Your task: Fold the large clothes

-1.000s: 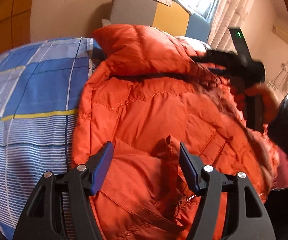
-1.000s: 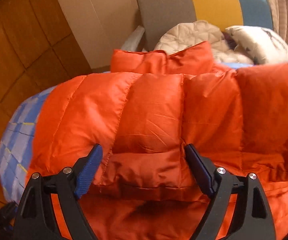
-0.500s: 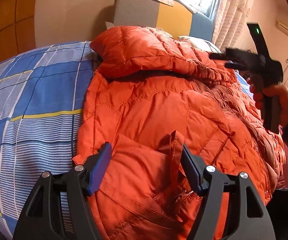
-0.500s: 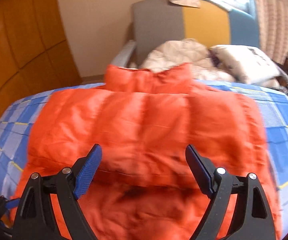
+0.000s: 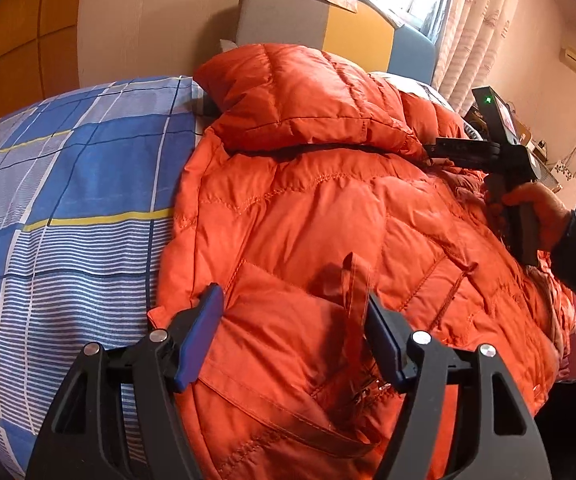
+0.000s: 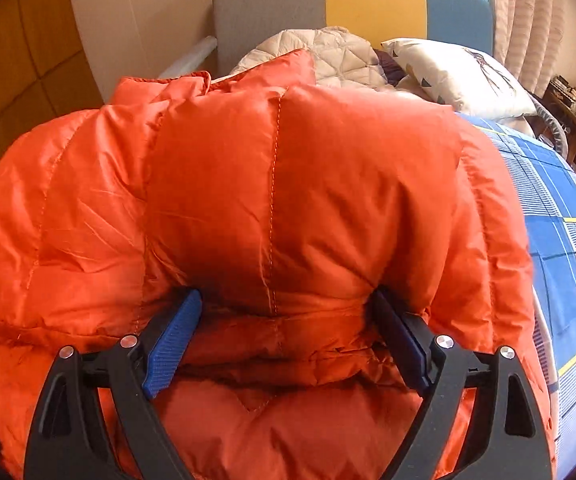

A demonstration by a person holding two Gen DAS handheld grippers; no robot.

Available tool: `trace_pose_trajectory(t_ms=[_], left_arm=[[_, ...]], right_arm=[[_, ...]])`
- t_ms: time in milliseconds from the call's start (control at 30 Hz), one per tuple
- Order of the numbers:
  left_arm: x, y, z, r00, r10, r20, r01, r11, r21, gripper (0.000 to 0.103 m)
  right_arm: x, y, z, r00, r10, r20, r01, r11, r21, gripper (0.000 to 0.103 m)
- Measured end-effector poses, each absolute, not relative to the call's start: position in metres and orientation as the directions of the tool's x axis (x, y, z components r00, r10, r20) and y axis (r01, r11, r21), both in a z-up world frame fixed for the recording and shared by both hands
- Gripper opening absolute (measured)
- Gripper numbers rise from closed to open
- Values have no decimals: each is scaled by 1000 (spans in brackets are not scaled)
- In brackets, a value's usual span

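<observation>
One fold looks done: the orange jacket [image 5: 328, 208] lies doubled on the bed [image 5: 68, 184]. Left hand-held gripper [image 5: 294, 336] released, straddling the near hem; right hand-held gripper [image 6: 284, 336] spread wide around the puffy fold, grip unclear. More folds remain.

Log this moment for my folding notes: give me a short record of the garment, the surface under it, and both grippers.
garment: orange puffy jacket, folded part lying over its body
surface: bed with blue checked sheet
left gripper: jaws apart over the jacket's hem and pocket area, a strap between them
right gripper: jaws wide, pushed against the edge of the folded flap, puffy fabric bulging between them
behind: white pillow and beige quilted item near the headboard
</observation>
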State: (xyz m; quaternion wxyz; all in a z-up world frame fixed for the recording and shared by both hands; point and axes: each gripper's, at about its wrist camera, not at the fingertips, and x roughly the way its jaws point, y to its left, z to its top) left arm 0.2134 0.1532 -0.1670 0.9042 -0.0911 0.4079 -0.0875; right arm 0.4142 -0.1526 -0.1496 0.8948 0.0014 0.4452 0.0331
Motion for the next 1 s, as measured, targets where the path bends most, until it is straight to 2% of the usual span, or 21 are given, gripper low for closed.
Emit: trace_pose_trajectory(t_ms=[133,367,467,633,867,1000], left_arm=[[214,166,-159,671,-251,-698,54,955,-291,70],[217,174,-150,704,-255,-663,31,943,-330,71],[229,172,-138,726,-285,-625,45,928,-370,71],[260,164,-125,738,-318,-595,111,927,-358,71],[321,165,-130,720,-327,-612,116,927,-358,71],[349,174,-153,687,-290,-667,47,933,-357,71]], right_arm=[[396,-160,-139,621,98,-778,-75,995,65,87],[382,-161,-128,650,61,-758,-77,997,13,87],[382,-163,-126,656,54,-753,-82,997,0,87],[388,-162,-123,651,71,-755,-141,990,-28,87],[405,-158,-126,643,86,-761,-196,979,-55,87],[415,-158,-132,633,101,-768,-216,975,-49,87]])
